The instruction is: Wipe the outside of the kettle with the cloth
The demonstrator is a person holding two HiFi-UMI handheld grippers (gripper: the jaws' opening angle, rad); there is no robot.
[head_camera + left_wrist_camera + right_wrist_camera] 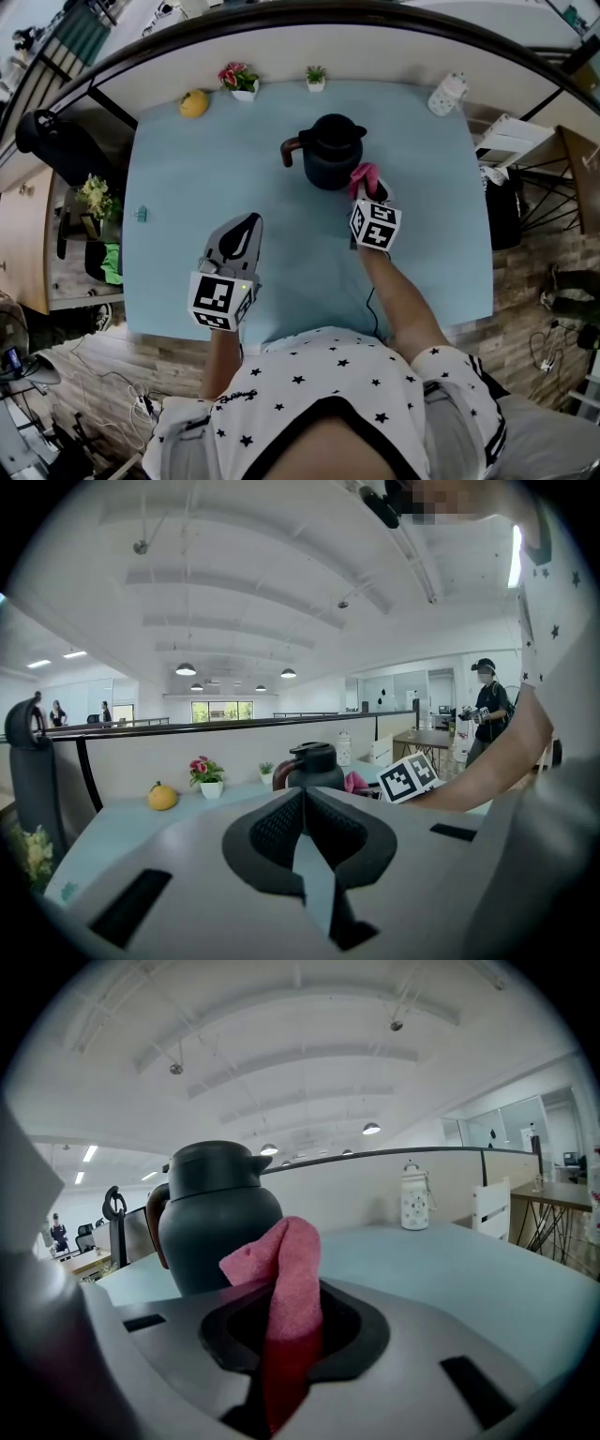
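Observation:
A dark blue-grey kettle point(328, 150) with a brown handle stands on the light blue table point(187, 178), towards the back middle. My right gripper point(370, 192) is shut on a pink cloth point(364, 176), which sticks up between the jaws just beside the kettle's right side. In the right gripper view the pink cloth point(286, 1283) stands in front of the kettle point(217, 1218); whether it touches the kettle I cannot tell. My left gripper point(246, 225) hovers over the table in front of and left of the kettle, jaws shut on nothing. The left gripper view shows the kettle point(309, 766) beyond the jaws.
Along the table's back edge lie a yellow fruit point(194, 103), a pot of pink flowers point(240, 81), a small green plant point(316, 78) and a white jar point(447, 94). A dark chair point(47, 141) stands left of the table. Another person point(486, 700) stands far off.

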